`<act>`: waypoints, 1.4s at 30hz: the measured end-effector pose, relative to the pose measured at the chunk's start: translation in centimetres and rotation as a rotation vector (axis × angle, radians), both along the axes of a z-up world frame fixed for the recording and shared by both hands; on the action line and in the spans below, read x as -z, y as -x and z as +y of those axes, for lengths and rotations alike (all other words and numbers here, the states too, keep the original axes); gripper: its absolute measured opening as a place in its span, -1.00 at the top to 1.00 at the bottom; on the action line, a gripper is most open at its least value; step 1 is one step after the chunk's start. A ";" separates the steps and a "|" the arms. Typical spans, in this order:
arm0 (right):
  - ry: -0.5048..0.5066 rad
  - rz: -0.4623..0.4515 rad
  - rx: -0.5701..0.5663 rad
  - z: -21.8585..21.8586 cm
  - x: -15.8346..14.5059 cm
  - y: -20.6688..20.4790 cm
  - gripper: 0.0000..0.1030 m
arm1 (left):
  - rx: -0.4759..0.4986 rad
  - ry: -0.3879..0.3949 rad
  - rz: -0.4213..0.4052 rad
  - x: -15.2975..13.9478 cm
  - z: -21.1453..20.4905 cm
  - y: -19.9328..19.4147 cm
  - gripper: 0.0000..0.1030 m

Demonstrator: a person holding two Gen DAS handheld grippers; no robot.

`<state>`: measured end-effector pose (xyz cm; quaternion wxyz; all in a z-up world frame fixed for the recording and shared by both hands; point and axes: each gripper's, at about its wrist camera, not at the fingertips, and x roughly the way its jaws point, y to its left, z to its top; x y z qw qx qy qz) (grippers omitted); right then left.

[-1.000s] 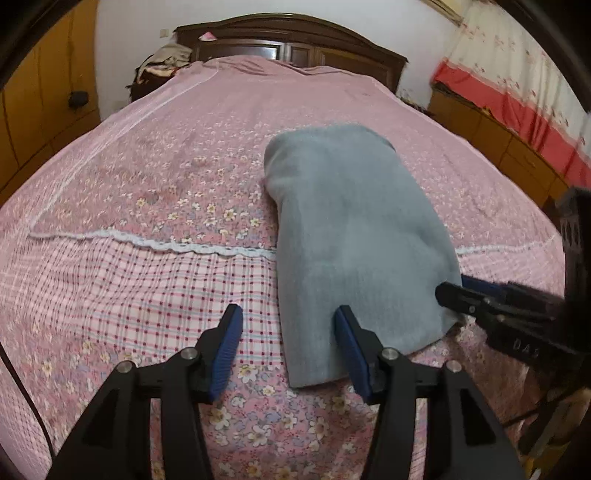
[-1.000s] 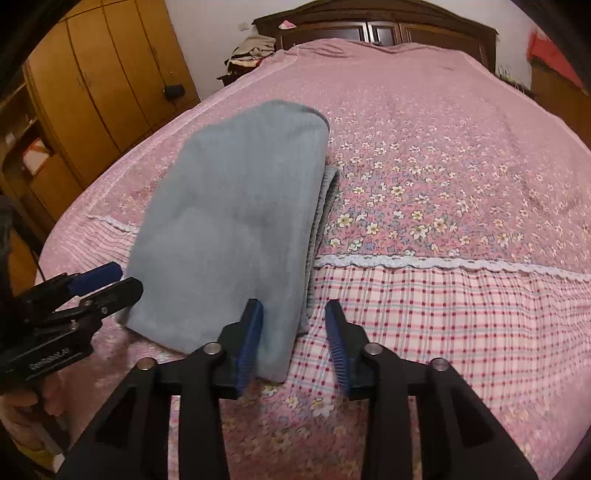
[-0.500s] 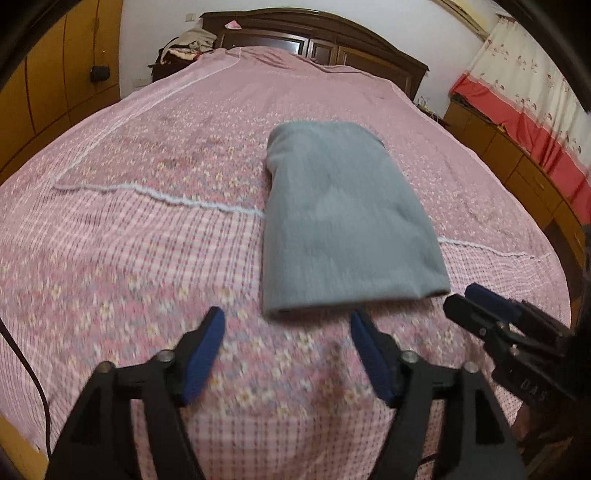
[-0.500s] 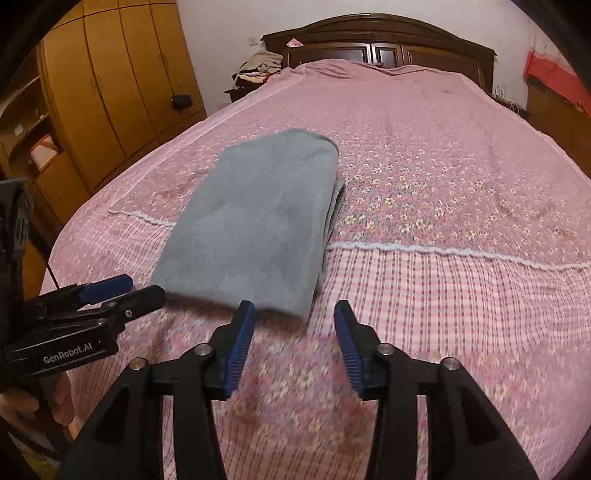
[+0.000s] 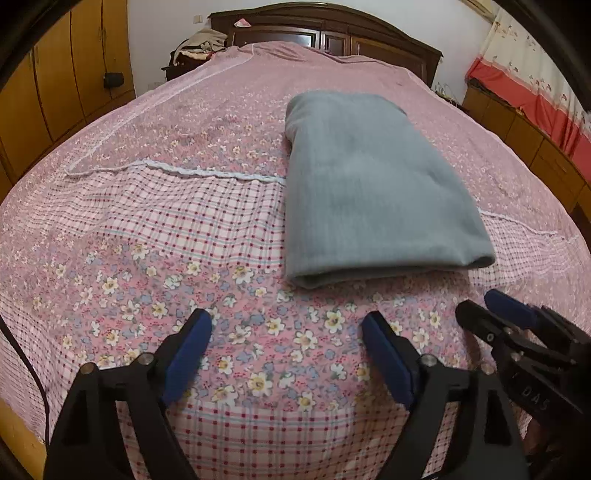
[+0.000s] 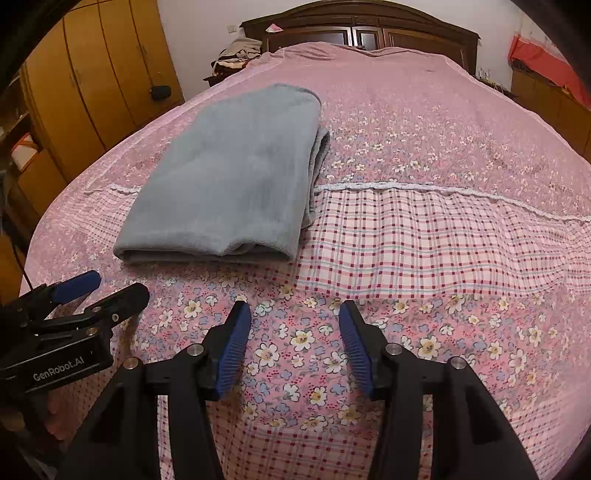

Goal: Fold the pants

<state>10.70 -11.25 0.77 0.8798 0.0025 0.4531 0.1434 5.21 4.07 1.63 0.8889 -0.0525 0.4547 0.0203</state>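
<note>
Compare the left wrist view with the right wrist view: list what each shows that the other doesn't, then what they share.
Only the left wrist view: the red-banded curtain at the right, and the left tongs seen from behind, opening, nothing between them.

Only the right wrist view: the pants' layered side edge and the right tongs from behind, opening, also empty.

Both: the folded grey pants lying on the pink floral bedspread, the dark headboard, the wooden wardrobe, and the clothes pile.
</note>
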 end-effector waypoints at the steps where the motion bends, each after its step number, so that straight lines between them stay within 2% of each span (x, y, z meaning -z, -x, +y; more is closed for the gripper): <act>1: -0.007 0.002 0.003 -0.1 0.1 0.0 -0.01 | 0.000 0.003 0.001 0.0 0.1 0.0 -0.71; 42: -0.015 0.005 0.007 -0.1 0.4 -0.2 -0.06 | -0.004 0.019 0.006 0.7 0.5 -0.3 -0.72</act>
